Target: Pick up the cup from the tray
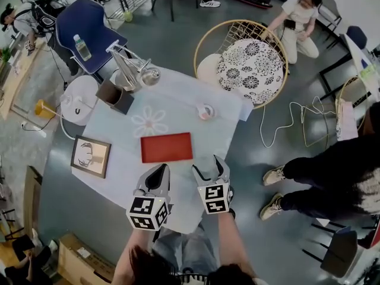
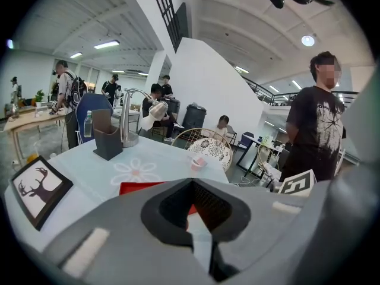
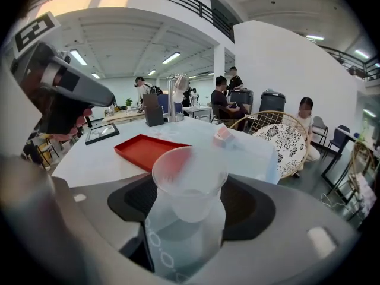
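A clear plastic cup (image 3: pixel 189 183) stands upright between the jaws of my right gripper (image 3: pixel 190 218), which is shut on it; its mouth is open and nothing shows inside. In the head view the right gripper (image 1: pixel 209 168) hovers just past the red tray's near right corner. The red tray (image 1: pixel 167 147) lies flat and bare in the middle of the table, also visible in the right gripper view (image 3: pixel 148 150). My left gripper (image 1: pixel 158 174) sits beside the right one near the table's front edge, shut with nothing in it (image 2: pixel 193 186).
On the pale tablecloth (image 1: pixel 127 171) stand a framed deer picture (image 1: pixel 91 156), a dark box holder (image 1: pixel 116 97), a metal desk lamp (image 1: pixel 133 70) and a small pink-and-white container (image 1: pixel 205 111). A wicker chair (image 1: pixel 249 64) is behind the table. A person's legs (image 1: pixel 320 177) are at the right.
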`<state>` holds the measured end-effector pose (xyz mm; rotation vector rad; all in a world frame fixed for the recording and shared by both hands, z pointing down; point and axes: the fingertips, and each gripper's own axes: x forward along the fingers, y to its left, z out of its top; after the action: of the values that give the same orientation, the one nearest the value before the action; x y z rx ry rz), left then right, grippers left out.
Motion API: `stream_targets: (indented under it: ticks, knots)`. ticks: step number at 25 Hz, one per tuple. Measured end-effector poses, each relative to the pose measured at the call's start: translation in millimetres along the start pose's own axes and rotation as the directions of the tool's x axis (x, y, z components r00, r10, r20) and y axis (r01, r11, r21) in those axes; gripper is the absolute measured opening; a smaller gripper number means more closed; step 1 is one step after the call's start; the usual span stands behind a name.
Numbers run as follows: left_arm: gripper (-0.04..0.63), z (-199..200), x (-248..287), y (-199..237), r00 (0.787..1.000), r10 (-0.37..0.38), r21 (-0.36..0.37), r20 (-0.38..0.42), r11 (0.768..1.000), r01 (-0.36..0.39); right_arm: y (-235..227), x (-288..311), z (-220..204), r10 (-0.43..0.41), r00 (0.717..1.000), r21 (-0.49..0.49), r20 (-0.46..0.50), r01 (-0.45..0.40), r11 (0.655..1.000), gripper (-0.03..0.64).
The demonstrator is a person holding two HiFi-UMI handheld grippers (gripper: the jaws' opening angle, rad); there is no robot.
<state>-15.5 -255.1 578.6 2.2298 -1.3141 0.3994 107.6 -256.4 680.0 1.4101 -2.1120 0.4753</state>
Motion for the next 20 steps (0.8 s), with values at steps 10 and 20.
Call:
stream_targets:
  ticks: [10, 20]
  knots:
    - [0.000, 2, -10, 6, 1.000, 0.014, 0.012, 0.011, 1.000, -0.014, 2, -10, 4, 0.014, 0.999, 0.084, 0.038, -0.017, 0.996, 0.399]
    - [0.000, 14, -29, 1, 0.999, 0.004, 0.031, 0.040, 1.000, -0.005, 6, -40, 43, 0.001, 0.992, 0.055, 0.123, -0.008, 0.998, 0.417]
